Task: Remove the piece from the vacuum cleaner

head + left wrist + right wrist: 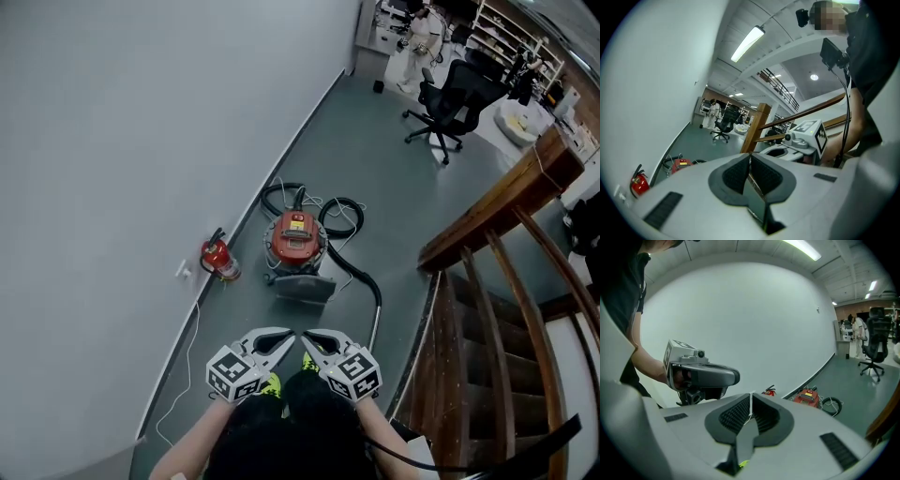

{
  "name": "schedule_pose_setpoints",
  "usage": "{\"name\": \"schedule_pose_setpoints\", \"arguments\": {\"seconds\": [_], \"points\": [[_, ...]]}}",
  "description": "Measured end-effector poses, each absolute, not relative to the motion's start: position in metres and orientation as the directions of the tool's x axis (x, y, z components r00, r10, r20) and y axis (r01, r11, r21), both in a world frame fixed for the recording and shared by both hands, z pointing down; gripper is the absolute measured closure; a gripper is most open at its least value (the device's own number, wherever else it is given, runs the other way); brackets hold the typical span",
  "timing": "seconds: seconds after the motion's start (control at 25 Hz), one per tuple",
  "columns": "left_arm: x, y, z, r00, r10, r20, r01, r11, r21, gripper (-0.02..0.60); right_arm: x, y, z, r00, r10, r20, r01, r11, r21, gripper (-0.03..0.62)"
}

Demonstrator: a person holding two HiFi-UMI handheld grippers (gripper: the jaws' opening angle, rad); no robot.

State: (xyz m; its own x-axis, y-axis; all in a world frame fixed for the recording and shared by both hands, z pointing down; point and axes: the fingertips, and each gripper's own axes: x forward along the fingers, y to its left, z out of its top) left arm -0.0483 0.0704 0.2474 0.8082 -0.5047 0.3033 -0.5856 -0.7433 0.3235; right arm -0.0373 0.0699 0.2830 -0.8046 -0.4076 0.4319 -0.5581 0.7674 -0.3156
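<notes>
Approach step, nothing touched yet. Left gripper and right gripper are both clamped shut on nothing, side by side near the body. Red vacuum cleaner sits on the floor well ahead, by the wall. Its hose runs off it, and the grey nozzle in front is probably the piece. Next: walk up, open jaws. Canister contents not visible.

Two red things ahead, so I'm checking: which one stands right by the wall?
The fire extinguisher; the red vacuum cleaner sits farther out, among its hose.

Red vacuum cleaner on grey floor
</notes>
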Motion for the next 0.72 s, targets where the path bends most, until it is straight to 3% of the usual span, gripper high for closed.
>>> {"name": "schedule_pose_setpoints", "arguments": {"seconds": [0.72], "points": [[0.005,-0.007,0.28,0.788,-0.501,0.359,-0.608,-0.725,0.324,0.574,0.018,-0.008,0.309,-0.816,-0.377,0.439,-0.541,0.766,-0.347,0.577]]}}
